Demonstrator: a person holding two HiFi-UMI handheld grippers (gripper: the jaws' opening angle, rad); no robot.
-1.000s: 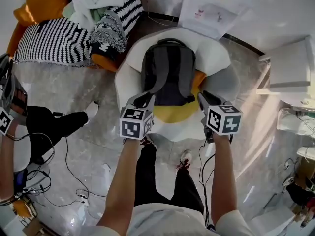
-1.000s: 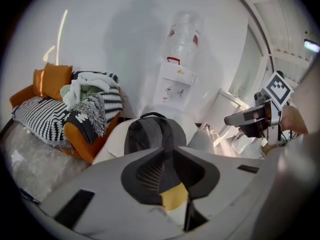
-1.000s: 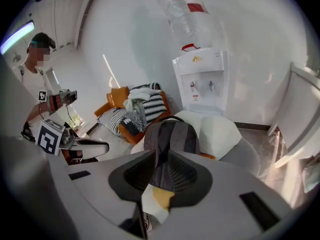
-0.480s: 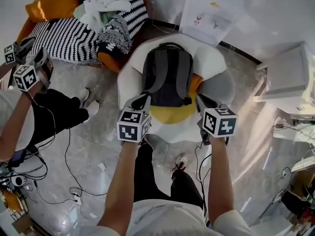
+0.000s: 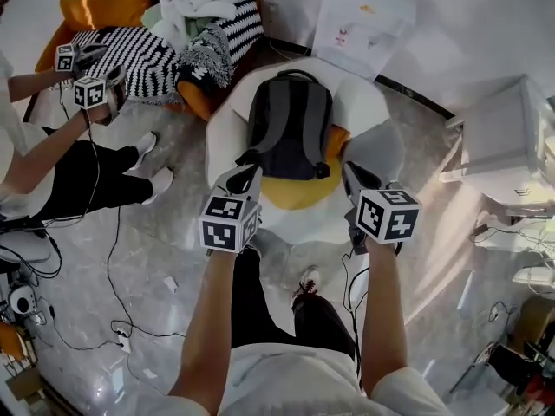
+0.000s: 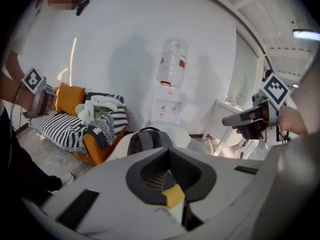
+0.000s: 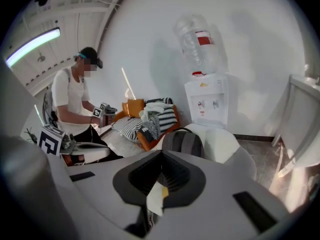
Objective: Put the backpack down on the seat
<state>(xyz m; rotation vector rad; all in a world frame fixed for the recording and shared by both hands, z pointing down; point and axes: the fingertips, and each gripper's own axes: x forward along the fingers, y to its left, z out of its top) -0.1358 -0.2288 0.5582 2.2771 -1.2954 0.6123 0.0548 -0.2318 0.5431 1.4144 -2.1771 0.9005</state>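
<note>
Backpack (image 5: 289, 128) stands on white seat (image 5: 368, 102), long side running far to near. It lies just far of my left gripper (image 5: 245, 178) and right gripper (image 5: 351, 173), midway between them. Both pinched together, holding nothing

An orange sofa (image 5: 198, 102) stands at the upper left, draped with a black-and-white striped blanket (image 5: 143, 55). An orange cushion (image 5: 95, 5) sits at its far end, and a heap of white and pale green cloth (image 5: 195, 3) lies on top. A second person (image 5: 61, 167) in black trousers sits near it. Thin black cables (image 5: 107, 271) trail over the grey marbled floor (image 5: 173, 232). A water dispenser (image 7: 206, 104) with a clear bottle (image 7: 199, 39) stands against the wall. At the right is what looks like a white cabinet (image 5: 507, 137).
</note>
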